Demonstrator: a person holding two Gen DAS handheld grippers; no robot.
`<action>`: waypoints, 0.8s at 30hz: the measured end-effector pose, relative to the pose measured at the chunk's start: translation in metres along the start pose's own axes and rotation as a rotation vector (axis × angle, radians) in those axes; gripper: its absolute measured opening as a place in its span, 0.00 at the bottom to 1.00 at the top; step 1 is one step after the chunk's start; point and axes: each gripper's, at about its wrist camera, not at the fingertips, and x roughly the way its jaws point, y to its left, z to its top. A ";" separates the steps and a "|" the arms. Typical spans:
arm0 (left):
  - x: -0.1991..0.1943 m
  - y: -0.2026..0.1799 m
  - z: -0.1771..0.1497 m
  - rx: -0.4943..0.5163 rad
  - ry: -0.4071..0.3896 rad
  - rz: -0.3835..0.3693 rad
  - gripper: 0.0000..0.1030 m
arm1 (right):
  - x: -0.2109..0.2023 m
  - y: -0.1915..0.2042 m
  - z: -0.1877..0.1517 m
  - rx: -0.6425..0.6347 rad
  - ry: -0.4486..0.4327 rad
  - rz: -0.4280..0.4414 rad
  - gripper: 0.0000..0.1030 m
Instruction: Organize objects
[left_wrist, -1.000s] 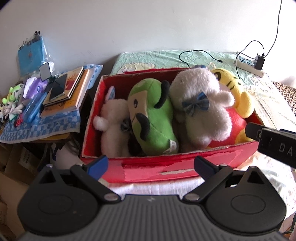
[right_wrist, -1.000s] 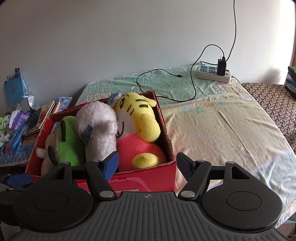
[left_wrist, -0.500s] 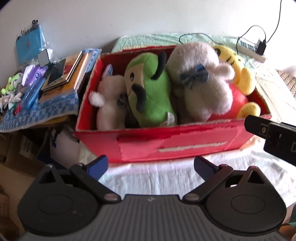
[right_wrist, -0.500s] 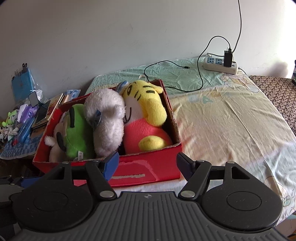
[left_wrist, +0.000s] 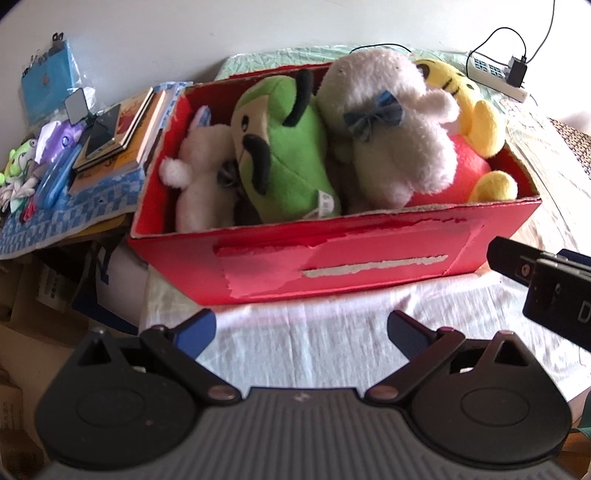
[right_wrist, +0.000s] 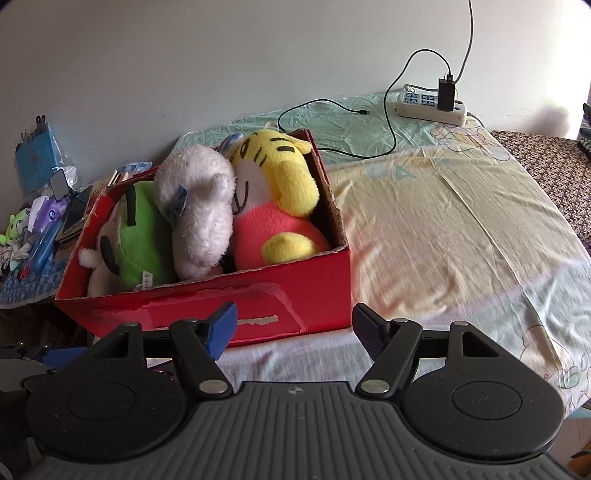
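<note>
red box (left_wrist: 332, 254) mid-frame on bed (right_wrist: 443, 206), packed with plushies (left_wrist: 388, 125). my left gripper (left_wrist: 301, 328) and right gripper (right_wrist: 291, 323) both spread wide, empty. toys look soft, light; i'd grab the stiff cardboard rim.

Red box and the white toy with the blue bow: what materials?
Red open-top box: likely cardboard with a red paper skin; torn strips on the front show paler layers, and the right wall's edge looks brown and fibrous. White stuffed toy with blue bow: shaggy plush pile, matte; the bow looks like woven fabric.
</note>
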 end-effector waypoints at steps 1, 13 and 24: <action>0.000 -0.002 0.000 0.005 -0.001 -0.003 0.97 | 0.000 -0.001 0.000 0.004 0.000 -0.005 0.69; -0.003 -0.018 0.006 0.048 -0.014 -0.012 0.96 | -0.001 -0.018 0.004 0.053 -0.017 -0.043 0.69; -0.020 -0.030 0.019 0.079 -0.080 0.002 0.96 | -0.003 -0.027 0.016 0.060 -0.064 -0.072 0.69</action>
